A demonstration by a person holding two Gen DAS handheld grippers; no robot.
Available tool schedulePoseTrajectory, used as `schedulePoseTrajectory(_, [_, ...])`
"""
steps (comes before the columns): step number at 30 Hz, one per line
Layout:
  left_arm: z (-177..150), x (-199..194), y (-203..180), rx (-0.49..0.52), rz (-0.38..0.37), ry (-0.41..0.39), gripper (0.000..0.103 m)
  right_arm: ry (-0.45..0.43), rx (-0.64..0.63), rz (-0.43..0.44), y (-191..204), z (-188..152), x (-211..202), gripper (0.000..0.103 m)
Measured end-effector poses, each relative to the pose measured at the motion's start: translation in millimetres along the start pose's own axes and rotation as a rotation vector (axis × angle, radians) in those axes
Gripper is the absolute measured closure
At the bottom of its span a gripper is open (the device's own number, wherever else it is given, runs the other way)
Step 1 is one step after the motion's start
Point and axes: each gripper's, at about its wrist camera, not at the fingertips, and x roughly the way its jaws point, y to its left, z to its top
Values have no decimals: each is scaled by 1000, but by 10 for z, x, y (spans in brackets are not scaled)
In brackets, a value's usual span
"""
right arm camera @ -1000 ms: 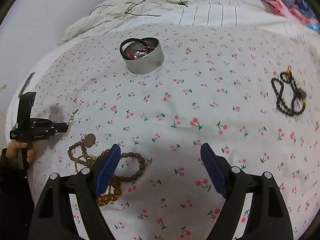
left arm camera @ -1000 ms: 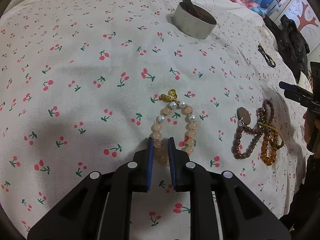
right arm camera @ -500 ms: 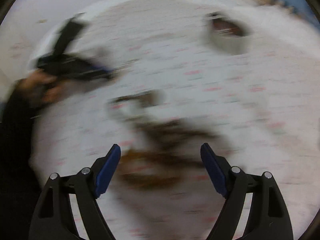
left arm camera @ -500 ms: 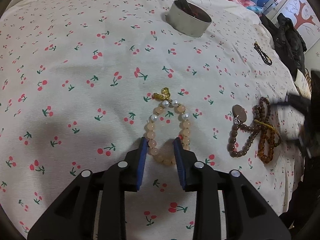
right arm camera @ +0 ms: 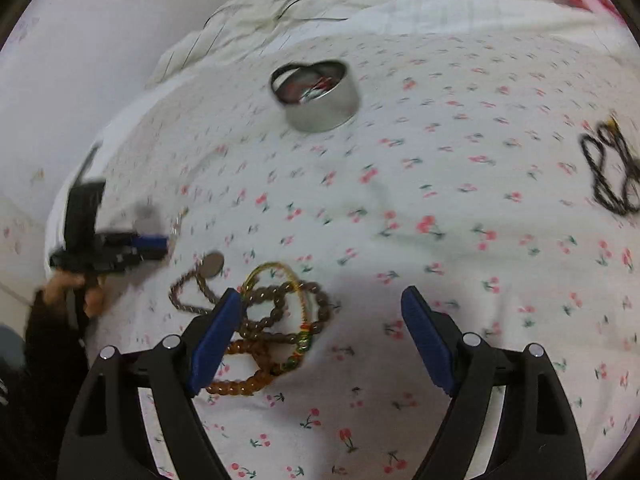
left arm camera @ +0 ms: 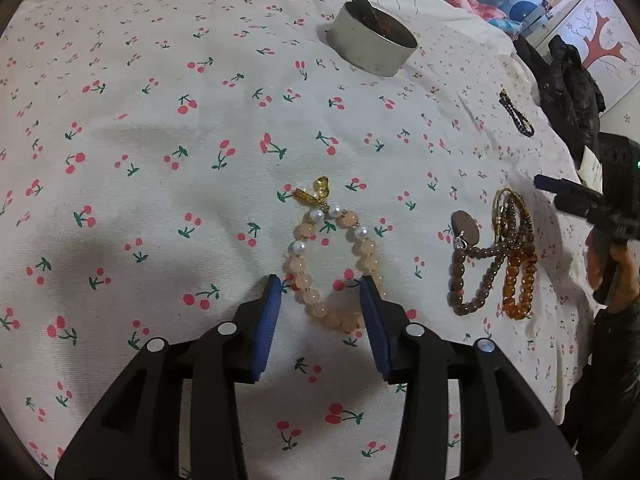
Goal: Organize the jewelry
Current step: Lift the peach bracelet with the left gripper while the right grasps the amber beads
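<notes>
Now the left hand-held gripper (left arm camera: 320,312) has just been opening: its blue pads, a second ago pinched on the near end of the peach bead bracelet (left arm camera: 336,264), stand apart on either side of it, and the bracelet lies loose on the cherry-print bedspread (left arm camera: 160,160), its near loop between the pads without being pressed. The gold charm (left arm camera: 316,192) at its far end points toward the round metal tin (left arm camera: 372,50), which sits well apart up the bed. So the bracelet has been let go where it lay, not carried to the tin; to my eye this reads as a release, perhaps to regrip.

The right hand-held gripper (right arm camera: 320,340) is wide open and empty. Its view has swung from a heavy blur to hang over the tangle of brown and amber bead strings (right arm camera: 272,320), with the left pad just over the tangle's edge. The picture is soft, so I cannot tell whether the pad touches the beads. A black cord necklace (right arm camera: 612,168) lies far off to the right. Some jewelry seems to sit in the tin already; most remains on the bed.
</notes>
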Motion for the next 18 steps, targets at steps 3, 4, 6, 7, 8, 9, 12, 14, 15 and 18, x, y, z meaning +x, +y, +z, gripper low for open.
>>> schedulePoseTrajectory(3, [-1,-26,38,-15,-3,-7,65,-45,-138,-77,255,17,51,24])
schedulePoseTrajectory(4, [-1,-37,50,-21,2,-13,65,-72,-181,-117,347,26,52,24])
schedulePoseTrajectory(6, [6,-63,87,-38,9,-23,70,-98,-233,-147,415,25,86,24])
schedulePoseTrajectory(7, [9,-70,101,-43,14,-26,71,-106,-253,-159,437,34,102,27])
schedulePoseTrajectory(8, [10,-78,120,-51,15,-29,72,-100,-277,-175,462,24,155,37])
schedulePoseTrajectory(9, [11,-81,132,-54,14,-30,73,-86,-296,-204,490,27,223,42])
schedulePoseTrajectory(12, [12,-66,137,-57,19,-28,75,-30,-308,-228,463,-7,415,53])
schedulePoseTrajectory(14, [7,-57,134,-53,20,-24,75,5,-314,-203,467,-34,529,72])
schedulePoseTrajectory(15, [8,-54,135,-52,21,-23,75,6,-319,-201,481,-34,562,77])
schedulePoseTrajectory(18, [15,-44,95,-37,28,-27,87,8,-322,-207,504,-21,582,97])
